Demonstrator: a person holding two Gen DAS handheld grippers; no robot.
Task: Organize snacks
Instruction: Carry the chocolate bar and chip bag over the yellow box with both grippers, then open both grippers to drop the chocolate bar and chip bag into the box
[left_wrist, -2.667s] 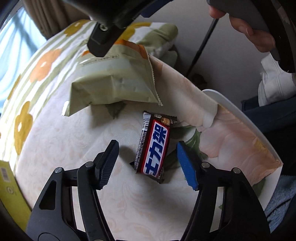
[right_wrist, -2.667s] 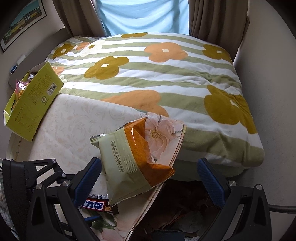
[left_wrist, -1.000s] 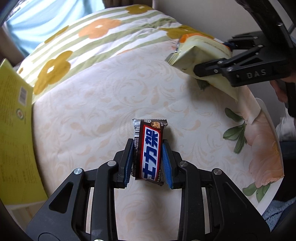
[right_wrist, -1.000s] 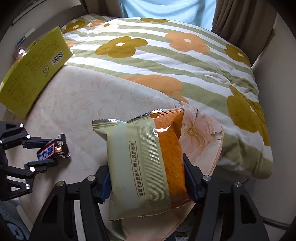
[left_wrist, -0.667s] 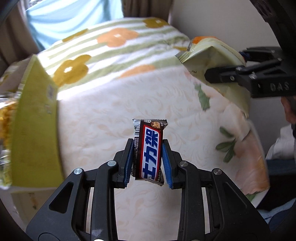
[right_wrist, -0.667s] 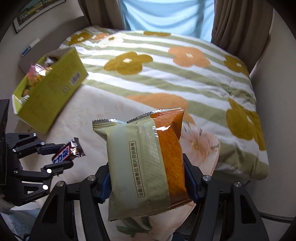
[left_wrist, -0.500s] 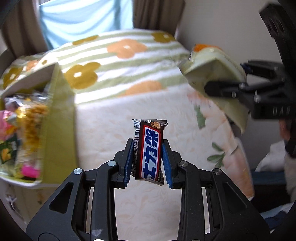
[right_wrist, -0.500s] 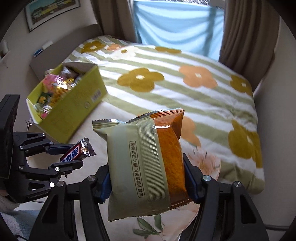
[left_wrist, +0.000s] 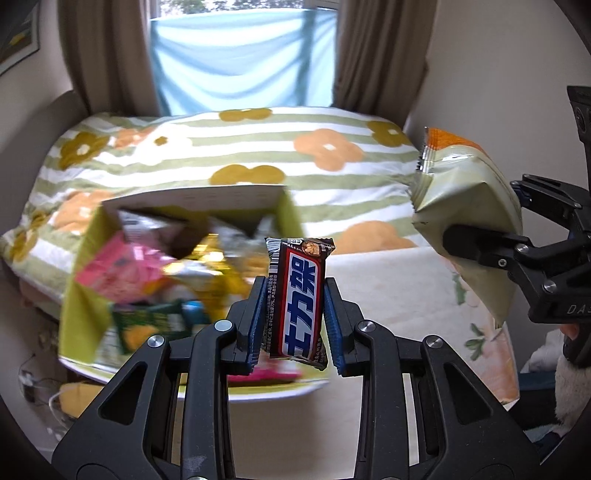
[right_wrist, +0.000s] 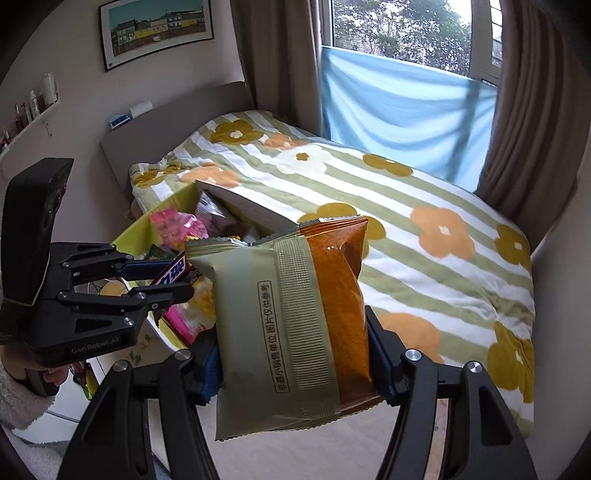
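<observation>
My left gripper (left_wrist: 295, 325) is shut on a dark chocolate bar (left_wrist: 298, 299) with a blue and red label, held upright in the air over the near right corner of an open yellow-green snack box (left_wrist: 83, 295). The box holds several packets. My right gripper (right_wrist: 295, 362) is shut on a pale green and orange chip bag (right_wrist: 291, 317), held upright in the air. In the right wrist view the left gripper (right_wrist: 173, 280) with the bar (right_wrist: 173, 275) is over the box (right_wrist: 140, 230). In the left wrist view the chip bag (left_wrist: 469, 206) hangs at the right.
The box stands on a table with a cream floral cloth (left_wrist: 399, 280) beside a bed with a striped flower quilt (right_wrist: 424, 206). A window with a blue cloth (right_wrist: 402, 110) and brown curtains is behind. A headboard (right_wrist: 162, 125) stands at the left.
Both grippers have risen and swung left toward the snack box. The box has come into full view under the chocolate bar. Both grips are unchanged.
</observation>
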